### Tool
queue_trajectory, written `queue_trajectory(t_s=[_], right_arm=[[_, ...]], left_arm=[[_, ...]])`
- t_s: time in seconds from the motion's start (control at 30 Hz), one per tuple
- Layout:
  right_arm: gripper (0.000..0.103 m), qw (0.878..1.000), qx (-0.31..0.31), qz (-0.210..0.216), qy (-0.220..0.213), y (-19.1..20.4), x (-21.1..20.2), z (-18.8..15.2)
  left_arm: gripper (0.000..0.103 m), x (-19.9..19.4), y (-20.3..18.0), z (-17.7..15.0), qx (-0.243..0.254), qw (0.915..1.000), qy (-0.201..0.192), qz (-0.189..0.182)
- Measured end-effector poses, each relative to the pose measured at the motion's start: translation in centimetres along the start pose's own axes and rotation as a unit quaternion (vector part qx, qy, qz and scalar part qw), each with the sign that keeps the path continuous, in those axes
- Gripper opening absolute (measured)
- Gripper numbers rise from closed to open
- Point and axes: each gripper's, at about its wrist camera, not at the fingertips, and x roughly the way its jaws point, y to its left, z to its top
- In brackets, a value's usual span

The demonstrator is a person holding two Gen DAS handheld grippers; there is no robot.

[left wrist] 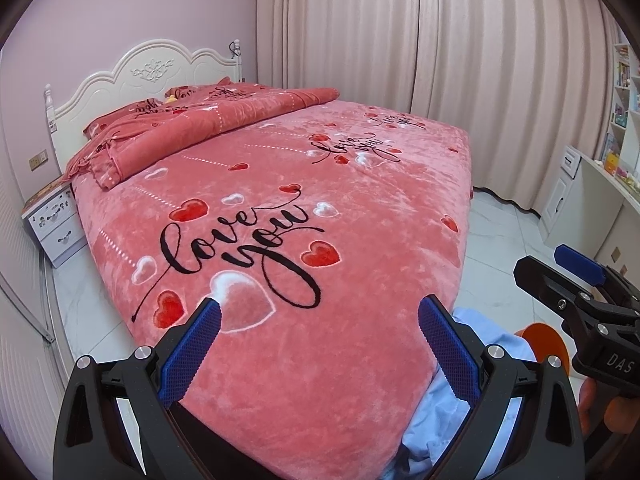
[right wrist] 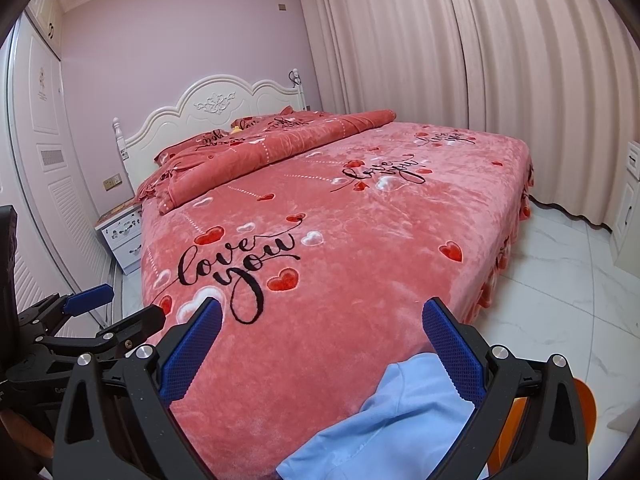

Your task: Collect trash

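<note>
My left gripper [left wrist: 319,322] has its blue-padded jaws spread wide with nothing between them, and it hangs over the near corner of the bed [left wrist: 280,208]. My right gripper [right wrist: 322,324] is just as wide open and just as empty, held beside the left one over the same corner; each shows at the edge of the other's view. Under the right-hand finger of both lies a light blue cloth [right wrist: 400,412], draped on the bed's near edge and spilling off it, with an orange round object [right wrist: 584,404] just past it (I cannot tell what that is, nor whether either counts as trash).

The pink plush bedspread lies flat and bare across its middle, printed with hearts and "love you". A folded quilt [left wrist: 208,128] runs along the head end before the white headboard [left wrist: 148,76].

On the right, white marble floor [right wrist: 560,280] opens wide between the bed's frilled edge and the cabinets [left wrist: 576,196]. On the left, only a narrow strip of floor separates the bed from the louvred wardrobe [right wrist: 52,184], closed at the far end by a white nightstand [right wrist: 122,240]. Curtains [right wrist: 460,60] cover the far side.
</note>
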Motion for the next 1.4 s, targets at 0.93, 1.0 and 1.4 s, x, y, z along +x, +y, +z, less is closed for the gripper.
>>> queue_trajectory(t_s=[0.93,1.0,1.4], right_arm=[[0.098,1.000,0.000,0.001,0.007,0.2,0.2,-0.5],[0.098,1.000,0.000,0.002,0.007,0.2,0.2,-0.6],[0.098,1.000,0.001,0.002,0.009,0.4,0.3,-0.7]], left_arm=[[0.097,0.7,0.2,0.4,-0.005,0.9999,0.016,0.002],[0.097,0.7,0.1,0.4,-0.005,0.9998,0.017,0.002],[0.097,0.8,0.1,0.3,-0.004,0.9998,0.020,0.004]])
